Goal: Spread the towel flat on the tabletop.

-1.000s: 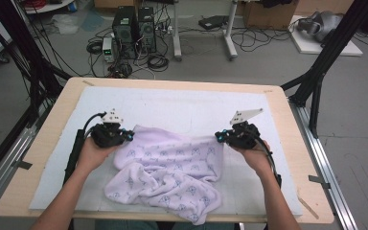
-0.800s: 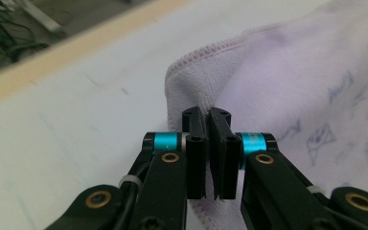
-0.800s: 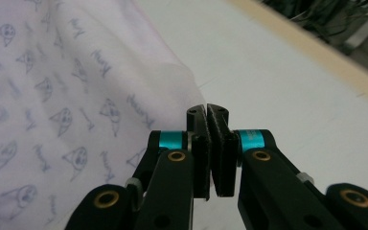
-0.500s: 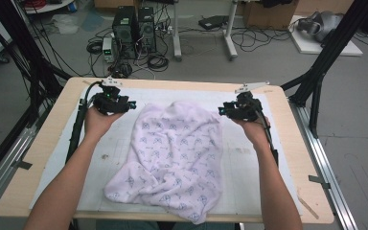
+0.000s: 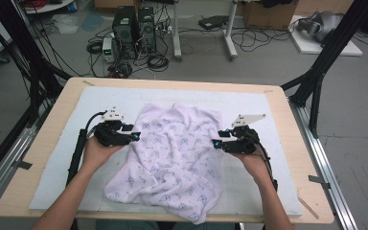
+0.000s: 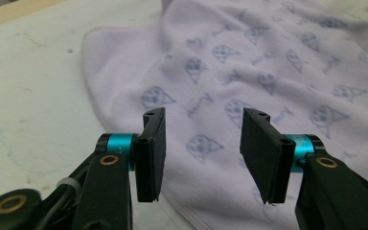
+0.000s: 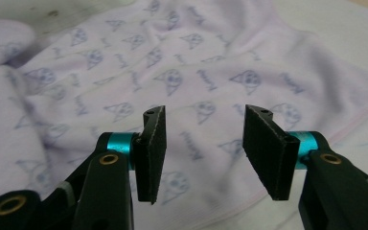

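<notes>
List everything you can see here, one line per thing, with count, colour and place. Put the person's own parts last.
Printed terry cloth: one, pale lilac with small blue-grey motifs, spread rumpled on the mat between the two grippers.
Table mat: one, white, covering most of the tabletop.
Wooden table: one, light tan, centre of the high view.
Computer towers: two, black, on the floor beyond the table.
Cables: several, black, strewn on the grey floor.
Frame struts: black, slanting at both sides of the table.
Left gripper: one, black with teal joints, jaws apart, at the cloth's left edge.
Right gripper: one, same colours, jaws apart, at the cloth's right edge.
Forearms: two, entering from the bottom.
</notes>
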